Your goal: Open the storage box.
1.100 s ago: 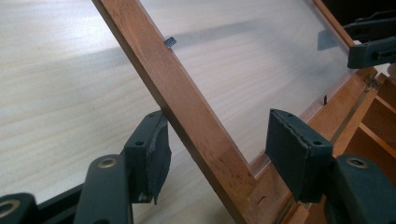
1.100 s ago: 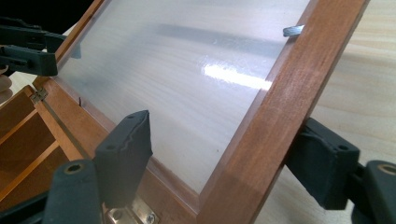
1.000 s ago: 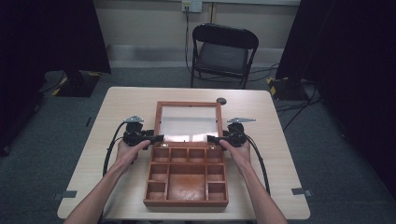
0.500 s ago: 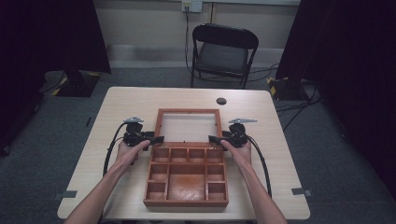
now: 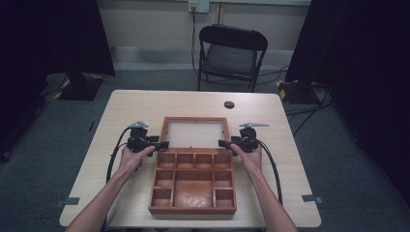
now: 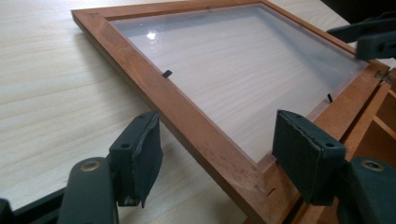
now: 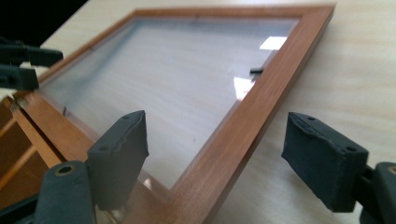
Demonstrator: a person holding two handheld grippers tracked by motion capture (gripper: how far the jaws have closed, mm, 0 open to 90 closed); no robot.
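High view: wooden box [image 5: 192, 186] at lower centre of the frame on a pale table [image 5: 145, 104], compartments showing, its glazed lid [image 5: 195, 132] swung open and lying flat just above it, hinged along the shared edge. Left gripper [image 5: 162, 144] at centre left, at the lid's near left corner; right gripper [image 5: 223, 143] at centre right, at the near right corner. Forearms rising from the bottom edge. Black folding chair [image 5: 231, 53] at top centre, small dark disc [image 5: 229, 104] on the table above the lid.

Left gripper view: lid's wooden frame [image 6: 187, 112] running diagonally from upper left to lower right, clear pane spread across the upper right. Jaws wide, having just been opening, one pad over bare table at lower left, the other over the pane's corner at lower right; frame rail between them, pads clear of it. Right gripper [image 6: 369, 37] at the upper right edge.

Right gripper view: lid frame [image 7: 252, 112] slanting from upper right to bottom centre, pane at centre left. Jaws wide, straddling the rail, neither pad pressing. Left gripper [image 7: 21, 65] at the upper left edge; box compartments at lower left.
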